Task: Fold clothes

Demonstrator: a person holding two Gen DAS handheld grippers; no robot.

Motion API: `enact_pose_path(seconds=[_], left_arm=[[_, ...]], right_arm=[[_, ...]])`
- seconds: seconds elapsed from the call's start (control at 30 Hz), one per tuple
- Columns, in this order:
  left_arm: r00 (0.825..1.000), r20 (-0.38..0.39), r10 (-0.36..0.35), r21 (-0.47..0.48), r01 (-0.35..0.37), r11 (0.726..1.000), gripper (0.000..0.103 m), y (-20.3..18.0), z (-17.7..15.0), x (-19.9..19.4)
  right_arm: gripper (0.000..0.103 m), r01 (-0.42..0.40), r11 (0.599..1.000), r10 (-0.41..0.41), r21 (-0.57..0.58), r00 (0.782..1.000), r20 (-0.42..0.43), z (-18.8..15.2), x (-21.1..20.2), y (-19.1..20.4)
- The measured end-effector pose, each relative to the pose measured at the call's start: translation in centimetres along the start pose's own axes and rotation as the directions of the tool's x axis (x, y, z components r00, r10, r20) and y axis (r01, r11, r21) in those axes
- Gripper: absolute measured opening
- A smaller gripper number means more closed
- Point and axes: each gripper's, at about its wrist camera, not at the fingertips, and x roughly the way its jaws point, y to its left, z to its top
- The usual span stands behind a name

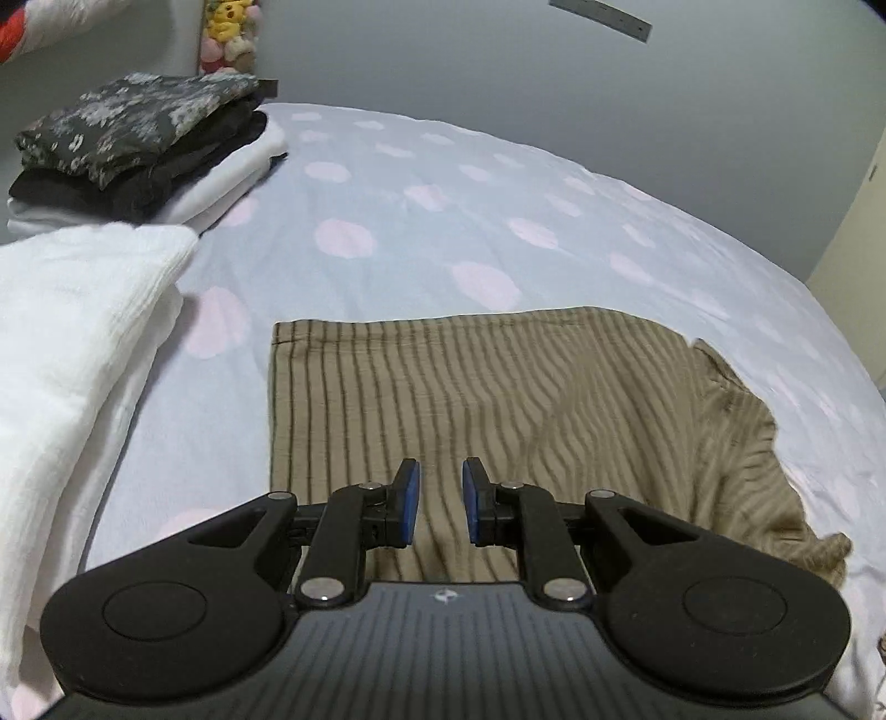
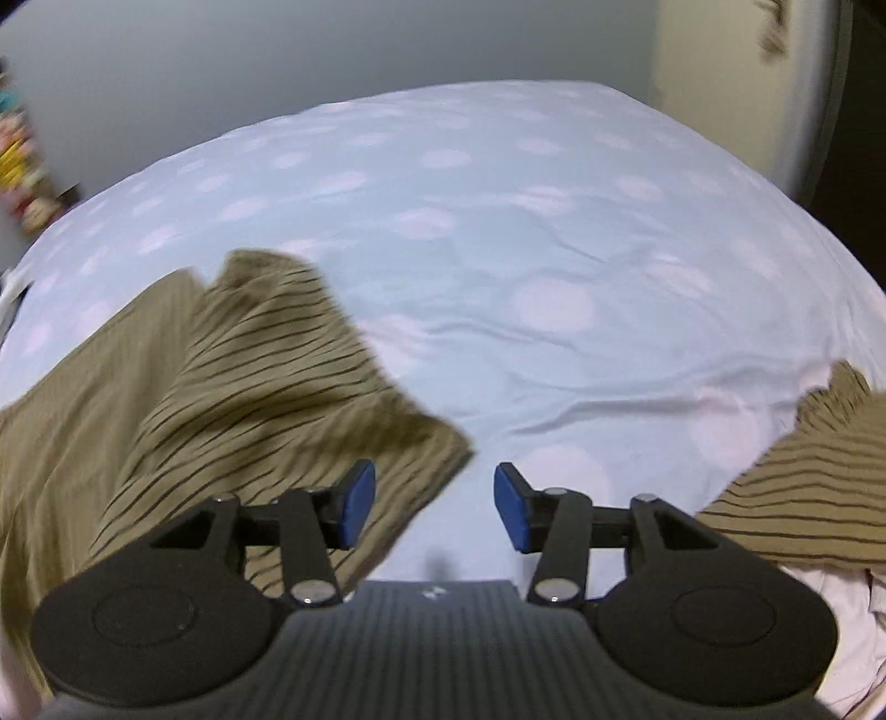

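A brown shirt [image 1: 470, 399] with thin dark stripes lies on the bed [image 1: 443, 183]. Its left edge is straight and flat. Its right side is bunched and wrinkly, with a floppy corner sticking out. The cloth looks soft and ribbed.

On the far left sits one puffy white pillow [image 1: 72, 343]. Behind it is one pile [image 1: 138, 149] of folded clothes: a flowery dark piece on top, a black one under it, and white at the bottom. Some soft toys [image 1: 230, 33] hang by the wall.

The bed sheet is pale blue with round pink spots, and it has little creases.

The left tongs [image 1: 441, 501] hover over the shirt. The two blue tips are a small way apart and hold nothing.

The right tongs [image 2: 434, 507] are spread wider, and they hold nothing too. The left tip is over a folded flap of the shirt [image 2: 266, 387], and the right tip is over bare sheet [image 2: 498, 232]. More striped cloth [image 2: 803, 487] lies at the right edge.
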Motion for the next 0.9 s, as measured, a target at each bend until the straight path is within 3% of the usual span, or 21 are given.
enact_pose_path(seconds=[0.2,0.43,0.53,0.57,0.77,0.9], left_arm=[[0.999,-0.036,0.024,-0.016,-0.025,1.0,0.018,1.3,0.0,2.2],[0.997,-0.066,0.04,-0.04,-0.043,0.998,0.018,2.3,-0.1,3.8],[0.997,-0.075,0.034,-0.068,-0.039,0.997,0.018,2.9,0.2,4.1],[0.997,-0.075,0.033,-0.074,-0.038,0.997,0.018,3.0,0.2,4.1],[0.997,-0.075,0.027,-0.106,-0.035,0.994,0.018,3.8,0.7,3.9],[0.997,-0.067,0.033,-0.098,-0.04,0.994,0.018,4.1,1.1,3.1]], right_arm=[[0.05,-0.026,0.992,0.035,0.121,0.996,-0.077,0.8,3.6,-1.7],[0.04,-0.01,0.993,0.028,0.121,0.989,-0.148,0.5,8.5,-1.3],[0.02,-0.022,0.992,0.043,0.123,0.985,-0.166,0.8,10.1,-1.3],[0.009,-0.022,0.993,0.042,0.118,0.985,-0.169,0.9,10.4,-1.2],[0.002,-0.088,0.994,0.095,0.065,0.99,-0.108,3.0,7.4,1.3],[0.002,-0.179,0.984,0.178,-0.02,0.983,-0.038,5.9,3.4,6.1]])
